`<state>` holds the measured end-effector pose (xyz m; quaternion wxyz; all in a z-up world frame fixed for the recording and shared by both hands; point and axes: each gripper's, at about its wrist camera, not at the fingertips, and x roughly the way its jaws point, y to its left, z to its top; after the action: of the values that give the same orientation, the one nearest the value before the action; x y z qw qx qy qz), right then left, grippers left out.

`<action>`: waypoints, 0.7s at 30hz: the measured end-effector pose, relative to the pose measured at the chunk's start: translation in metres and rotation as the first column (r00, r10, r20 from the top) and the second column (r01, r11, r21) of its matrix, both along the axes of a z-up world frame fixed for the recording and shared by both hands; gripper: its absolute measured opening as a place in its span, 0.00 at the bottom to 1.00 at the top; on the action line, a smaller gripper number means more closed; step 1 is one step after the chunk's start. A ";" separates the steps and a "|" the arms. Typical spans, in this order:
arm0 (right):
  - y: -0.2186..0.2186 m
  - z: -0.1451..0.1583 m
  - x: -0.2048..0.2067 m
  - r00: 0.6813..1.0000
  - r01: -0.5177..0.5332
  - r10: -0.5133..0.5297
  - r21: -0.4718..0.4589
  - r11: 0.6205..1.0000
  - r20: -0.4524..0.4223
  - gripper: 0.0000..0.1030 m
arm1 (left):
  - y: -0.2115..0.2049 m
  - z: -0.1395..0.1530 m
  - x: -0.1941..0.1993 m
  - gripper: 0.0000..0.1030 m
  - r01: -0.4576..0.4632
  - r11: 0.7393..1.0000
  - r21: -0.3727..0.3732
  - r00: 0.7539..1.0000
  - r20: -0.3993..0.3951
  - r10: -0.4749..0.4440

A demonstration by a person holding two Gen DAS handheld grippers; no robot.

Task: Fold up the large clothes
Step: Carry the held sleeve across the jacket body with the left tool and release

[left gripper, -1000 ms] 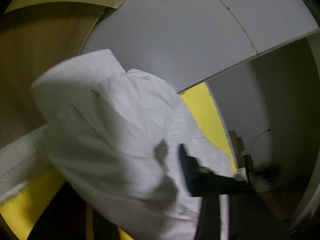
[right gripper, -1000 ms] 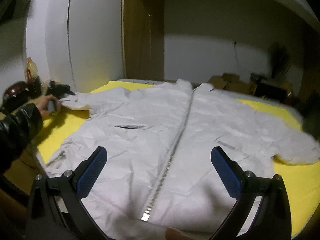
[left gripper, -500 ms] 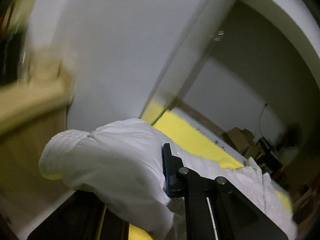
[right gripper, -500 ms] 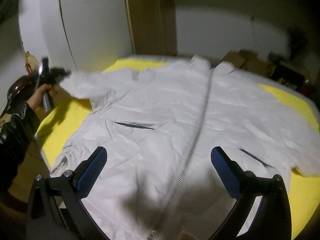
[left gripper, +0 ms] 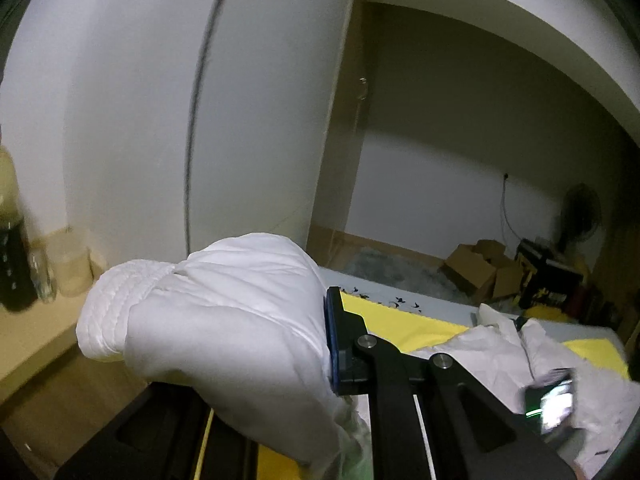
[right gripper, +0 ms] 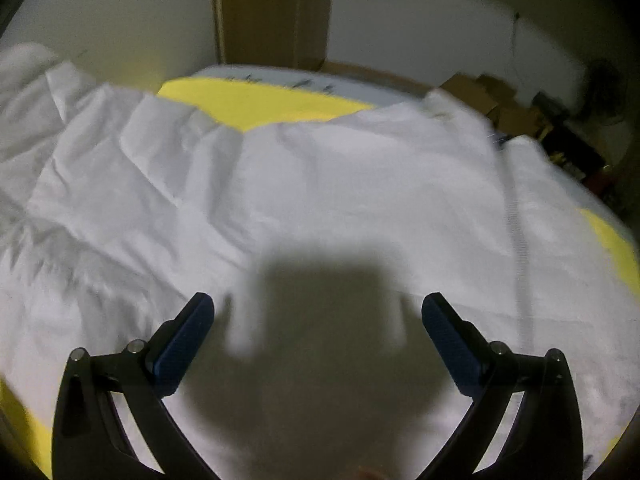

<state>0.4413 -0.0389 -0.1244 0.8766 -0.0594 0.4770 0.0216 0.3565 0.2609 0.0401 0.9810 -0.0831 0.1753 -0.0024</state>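
A large white zip-up jacket (right gripper: 320,184) lies spread, front up, on a yellow-covered bed (right gripper: 256,100). Its zipper (right gripper: 516,224) runs down the right side of the right wrist view. My left gripper (left gripper: 280,344) is shut on the jacket's sleeve cuff (left gripper: 192,320) and holds it lifted above the bed's left edge; the sleeve hides the left finger. The rest of the jacket (left gripper: 500,352) lies beyond it. My right gripper (right gripper: 318,336) is open and empty, low over the jacket's lower left front, casting a shadow on it.
A white wardrobe (left gripper: 160,120) and a wooden door frame (right gripper: 276,12) stand behind the bed. Bottles (left gripper: 16,256) sit on a wooden ledge at the left. Cardboard boxes (left gripper: 480,268) and a fan (left gripper: 580,216) crowd the far right corner.
My left gripper has lifted the sleeve cuff and swung it round toward the bed. My right gripper has dropped lower and moved forward over the jacket, still open.
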 end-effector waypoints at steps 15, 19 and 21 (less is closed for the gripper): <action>0.038 -0.013 -0.031 0.975 -0.214 0.215 0.009 0.977 -0.051 1.00 | -0.117 0.031 0.024 0.09 0.056 0.995 0.088 0.998 -0.043 -0.053; -0.036 0.036 -0.062 0.996 -0.083 0.076 0.177 0.981 0.045 1.00 | -0.155 0.029 0.030 0.09 0.110 0.991 0.076 0.992 -0.076 -0.105; -0.092 0.062 -0.089 0.996 -0.011 -0.012 0.252 0.968 0.089 1.00 | -0.179 0.026 0.035 0.09 0.135 0.988 0.074 0.988 -0.087 -0.129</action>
<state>0.3521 -0.1311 -0.0625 0.8975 0.0517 0.4307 0.0792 0.3910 0.0819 0.0661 0.9732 -0.0323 0.2206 -0.0569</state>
